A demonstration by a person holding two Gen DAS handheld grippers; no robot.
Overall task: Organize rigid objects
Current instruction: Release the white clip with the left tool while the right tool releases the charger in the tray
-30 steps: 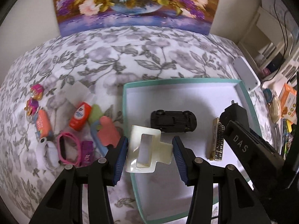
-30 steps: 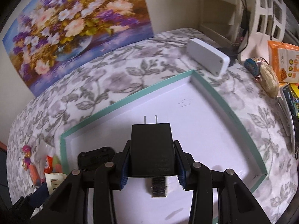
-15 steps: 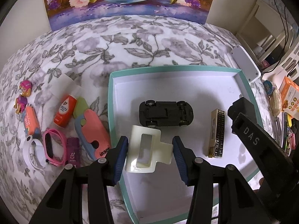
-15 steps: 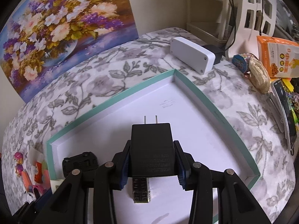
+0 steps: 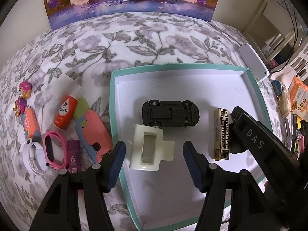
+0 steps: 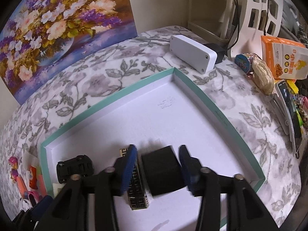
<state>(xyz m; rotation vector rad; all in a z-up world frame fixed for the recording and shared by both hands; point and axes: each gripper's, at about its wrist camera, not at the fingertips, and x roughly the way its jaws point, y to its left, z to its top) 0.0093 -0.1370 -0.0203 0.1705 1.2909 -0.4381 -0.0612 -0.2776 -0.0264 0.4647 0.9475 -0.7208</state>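
Inside teal tray point(image 5: 113, 104): left gripper point(image 5: 154, 154) jaws opening, cream holder point(image 5: 150, 148) btwn, untouched; right gripper point(image 6: 156, 163) opening, black adapter point(image 6: 161, 171) btwn, pads clear.

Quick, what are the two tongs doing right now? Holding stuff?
Left tongs: opening, cream holder lies loose between them in the box.
Right tongs: opening, black plug between them, not squeezed.

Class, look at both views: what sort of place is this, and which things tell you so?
Probably a room in a home: a floral cloth covers the surface, a flower painting leans on the wall, and snack packets sit beside a white shelf unit.
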